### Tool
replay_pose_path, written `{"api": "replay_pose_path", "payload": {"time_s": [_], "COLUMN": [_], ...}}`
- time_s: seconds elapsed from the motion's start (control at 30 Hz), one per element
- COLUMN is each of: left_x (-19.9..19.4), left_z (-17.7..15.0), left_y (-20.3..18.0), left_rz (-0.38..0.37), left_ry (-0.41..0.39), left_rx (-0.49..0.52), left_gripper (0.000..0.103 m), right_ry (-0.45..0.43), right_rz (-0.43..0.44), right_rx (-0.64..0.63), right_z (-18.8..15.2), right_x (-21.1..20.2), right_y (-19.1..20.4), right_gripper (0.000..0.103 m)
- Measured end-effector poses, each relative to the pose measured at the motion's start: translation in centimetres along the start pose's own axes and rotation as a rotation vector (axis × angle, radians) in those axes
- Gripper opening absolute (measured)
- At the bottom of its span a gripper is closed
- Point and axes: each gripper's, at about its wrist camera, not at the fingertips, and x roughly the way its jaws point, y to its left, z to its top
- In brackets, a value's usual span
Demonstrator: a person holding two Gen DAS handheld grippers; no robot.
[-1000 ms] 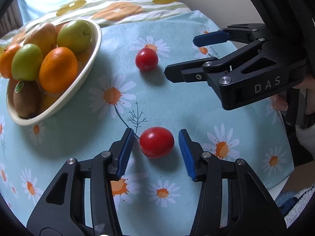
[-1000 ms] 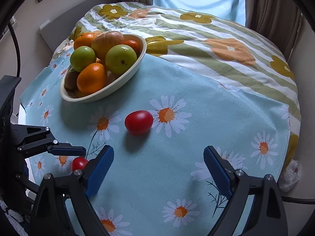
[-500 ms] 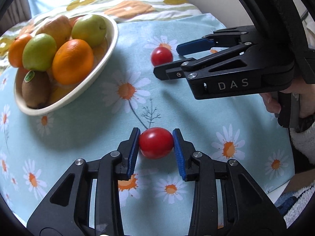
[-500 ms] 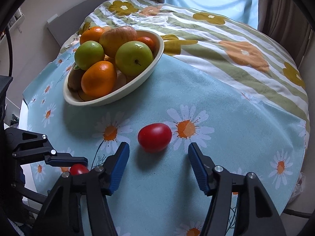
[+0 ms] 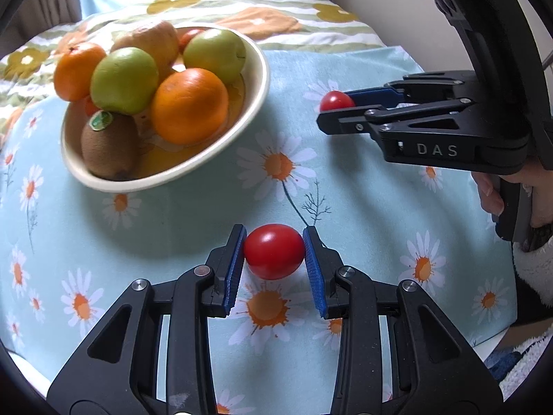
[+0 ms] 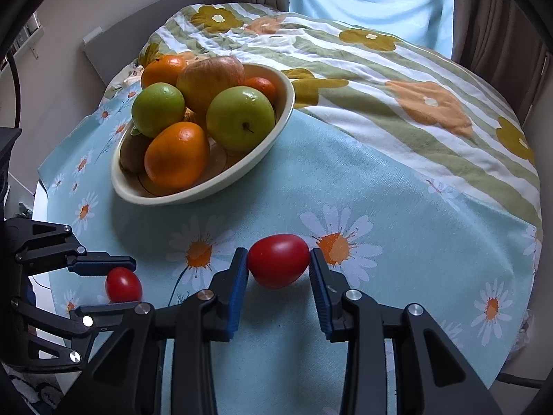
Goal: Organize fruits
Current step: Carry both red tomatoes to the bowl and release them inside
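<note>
Two red tomatoes lie on the daisy-print cloth. My left gripper is shut on the nearer tomato, its blue pads pressing both sides. My right gripper is shut on the other tomato. In the left wrist view the right gripper comes in from the right with that tomato at its tips. In the right wrist view the left gripper shows at the lower left with its tomato. A cream bowl beyond both holds oranges, green apples and a kiwi.
A light blue daisy cloth covers the near half of the round table; a striped flowered cloth covers the far half. A person's hand grips the right gripper's handle. Curtains and a window stand behind the table.
The right jaws went from wide apart to shut on their tomato. The left jaws shut on theirs, and the left view has drawn nearer the bowl.
</note>
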Motion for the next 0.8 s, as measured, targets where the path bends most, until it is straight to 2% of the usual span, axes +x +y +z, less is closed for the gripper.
{"api": "replay_pose_path", "payload": {"time_s": [0.43,0.8], "left_x": [-5.8,-9.3], "left_z": [1.5,3.8], "left_y": [3.6,7.8], "left_rz": [0.028,0.018], "left_ry": [-0.109,-0.167], "left_rx": [-0.037,-0.007], "left_gripper": [0.039,0.039], "right_ry": [-0.065,-0.108], "right_rz": [-0.008,-0.02], "right_rx": [0.042,0.121], "right_z": [1.8,4.4], "right_x": [-5.0,-7.4], "right_y": [2.4,6.0], "right_gripper": [0.033,0.033]}}
